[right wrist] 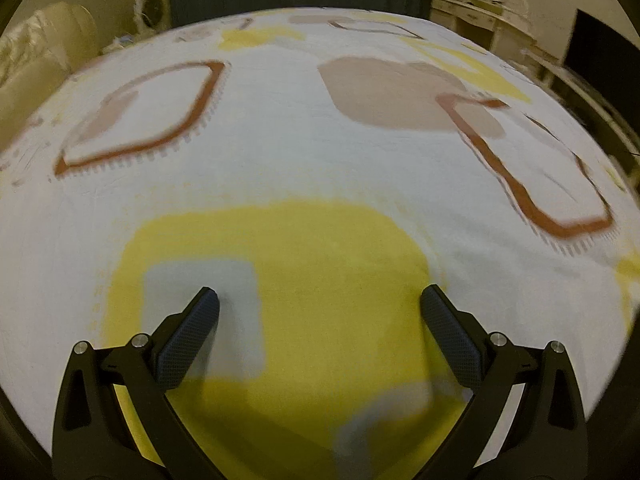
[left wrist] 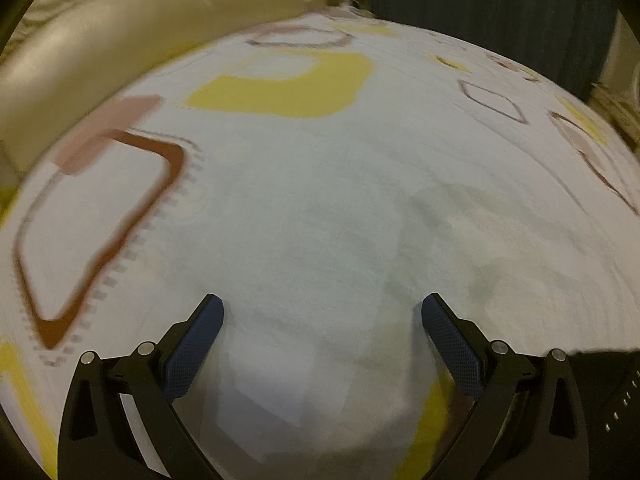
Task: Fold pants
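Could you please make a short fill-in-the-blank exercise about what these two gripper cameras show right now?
1. Both the left gripper and the right gripper have their jaws ____.
2. Below the right gripper, the bedsheet shows a large ____ patch.
3. Between its fingers, each gripper holds ____.

Missing words: open; yellow; nothing

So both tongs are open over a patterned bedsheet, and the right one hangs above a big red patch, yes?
Not quite: the patch under the right tongs is yellow, as the right wrist view shows. The rest holds: both the right and the left tongs are open over the patterned bedsheet.
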Motion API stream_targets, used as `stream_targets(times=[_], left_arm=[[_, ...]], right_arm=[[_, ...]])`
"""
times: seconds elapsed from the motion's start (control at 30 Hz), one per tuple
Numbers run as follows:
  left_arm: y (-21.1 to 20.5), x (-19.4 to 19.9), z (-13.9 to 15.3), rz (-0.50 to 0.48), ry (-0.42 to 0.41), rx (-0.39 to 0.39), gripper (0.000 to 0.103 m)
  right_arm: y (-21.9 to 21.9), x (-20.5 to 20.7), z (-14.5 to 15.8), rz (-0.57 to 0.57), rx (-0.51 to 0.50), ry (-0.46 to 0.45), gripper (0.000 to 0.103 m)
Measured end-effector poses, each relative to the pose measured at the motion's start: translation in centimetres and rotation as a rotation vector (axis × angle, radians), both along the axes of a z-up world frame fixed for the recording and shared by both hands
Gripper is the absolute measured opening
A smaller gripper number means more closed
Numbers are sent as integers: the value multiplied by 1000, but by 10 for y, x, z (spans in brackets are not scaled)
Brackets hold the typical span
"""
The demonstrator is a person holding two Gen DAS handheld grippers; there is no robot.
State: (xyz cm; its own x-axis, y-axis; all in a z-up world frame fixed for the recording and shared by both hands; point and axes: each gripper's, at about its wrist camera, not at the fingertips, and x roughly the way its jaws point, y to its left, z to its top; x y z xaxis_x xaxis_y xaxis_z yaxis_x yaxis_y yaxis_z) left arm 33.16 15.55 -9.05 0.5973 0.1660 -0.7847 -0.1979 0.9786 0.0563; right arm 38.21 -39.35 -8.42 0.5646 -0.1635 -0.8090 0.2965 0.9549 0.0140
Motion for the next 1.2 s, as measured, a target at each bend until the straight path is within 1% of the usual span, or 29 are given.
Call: stream_targets(times=[0.03, 0.07, 0.1, 0.13, 0.17, 0.2, 0.23, 0.27, 0.3, 0.33, 0.37, 0.4, 0.43, 0.5, 0.53, 0.6, 0.63, 0.67, 0.73, 0.77, 0.8, 0.87, 0.93, 1.0, 1.1, 1.17, 1.2], left_arm=[[1, -1, 7, 35, -37, 54, 99], [1, -3, 16, 53, -78, 96, 99], [2, -6, 29, 69, -128, 150, 99], [2, -9, 41, 82, -157, 184, 99], [1, -13, 50, 82, -177, 205, 99], [-2, -23, 66, 71, -216, 230, 99], [-5, -33, 78, 56, -243, 247, 99], [-10, -52, 93, 26, -271, 260, 99], [-21, -69, 101, -5, -285, 261, 99], [-32, -85, 106, -34, -286, 258, 99], [-42, -101, 109, -56, -285, 250, 99], [-57, -125, 112, -86, -282, 224, 99], [-70, -144, 113, -115, -263, 206, 99], [-97, -191, 113, -157, -242, 176, 99], [-108, -208, 111, -173, -227, 159, 99], [-130, -244, 105, -222, -175, 108, 99], [-141, -260, 101, -247, -156, 87, 99], [-154, -279, 98, -277, -135, 70, 99], [-168, -305, 98, -309, -129, 67, 99], [-176, -322, 99, -328, -138, 60, 99], [-181, -330, 100, -344, -146, 49, 99], [-190, -350, 103, -389, -146, 7, 99], [-195, -361, 105, -398, -156, -11, 99], [-199, -365, 105, -421, -155, -9, 99], [-199, -370, 106, -430, -174, -2, 99], [-198, -371, 103, -429, -163, -21, 99], [-197, -368, 102, -421, -141, -43, 99]], right_arm=[[-3, 7, 11, 2, -26, -18, 101], [-5, 11, 27, -14, -85, -41, 101], [-5, 10, 49, -44, -154, -87, 101], [-5, 4, 68, -69, -183, -139, 101], [-4, -6, 91, -85, -186, -209, 101], [-4, -16, 108, -89, -176, -256, 101], [-1, -38, 132, -98, -149, -312, 101], [1, -57, 145, -98, -124, -346, 101], [5, -79, 155, -91, -100, -372, 101], [11, -109, 162, -76, -81, -380, 101], [17, -134, 163, -67, -76, -377, 101], [24, -160, 162, -56, -76, -373, 101], [32, -192, 157, -47, -87, -362, 101], [44, -247, 143, -59, -110, -342, 101], [50, -282, 132, -68, -104, -307, 101], [55, -315, 119, -80, -59, -260, 101], [59, -336, 112, -62, -26, -224, 101], [63, -353, 109, -64, -15, -210, 101], [72, -387, 108, -72, -5, -206, 101], [76, -398, 109, -68, -4, -203, 101], [79, -407, 109, -64, -5, -197, 101], [89, -427, 113, -66, -7, -202, 101], [96, -439, 115, -64, 13, -204, 101], [101, -451, 114, -58, 24, -201, 101], [110, -458, 109, -73, -4, -186, 101], [119, -462, 104, -69, -37, -176, 101], [121, -462, 103, -65, -43, -173, 101]])
